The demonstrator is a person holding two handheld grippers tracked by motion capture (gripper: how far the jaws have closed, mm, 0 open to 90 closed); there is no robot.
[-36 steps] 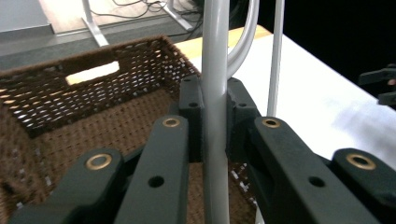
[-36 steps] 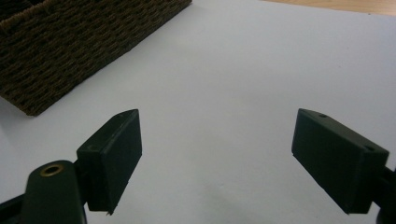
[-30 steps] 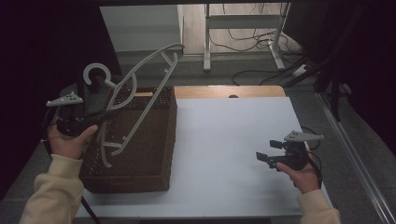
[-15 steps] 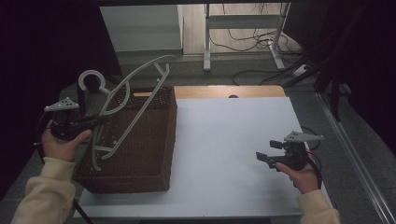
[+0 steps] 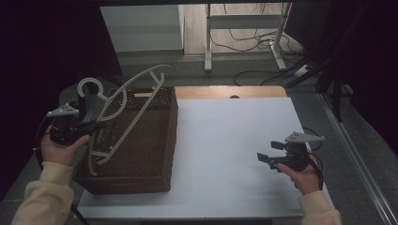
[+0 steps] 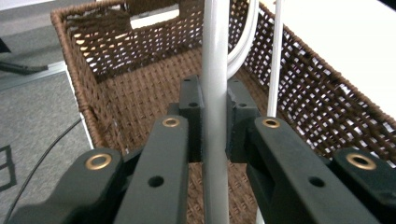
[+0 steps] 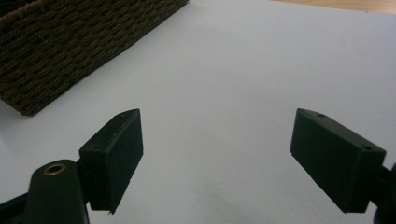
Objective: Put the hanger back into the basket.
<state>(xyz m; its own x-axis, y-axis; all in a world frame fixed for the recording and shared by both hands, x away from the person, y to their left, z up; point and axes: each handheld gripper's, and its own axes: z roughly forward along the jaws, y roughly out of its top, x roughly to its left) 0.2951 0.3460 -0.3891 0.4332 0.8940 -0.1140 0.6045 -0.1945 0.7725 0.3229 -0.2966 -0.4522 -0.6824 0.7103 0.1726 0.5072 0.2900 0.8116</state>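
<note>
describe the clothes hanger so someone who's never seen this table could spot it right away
Start at the brown woven basket on the left of the white table. Leaning out of it, clamped by the left hand-held gripper, is the hanger: a pale grey frame with a curled hook, the one light thing against the dark weave.

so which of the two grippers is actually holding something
The left gripper: its jaws are clamped on a bar of the grey hanger over the brown basket. The right gripper is open above the bare white table.

One hanger [image 5: 123,108], one basket [image 5: 141,183]
</note>
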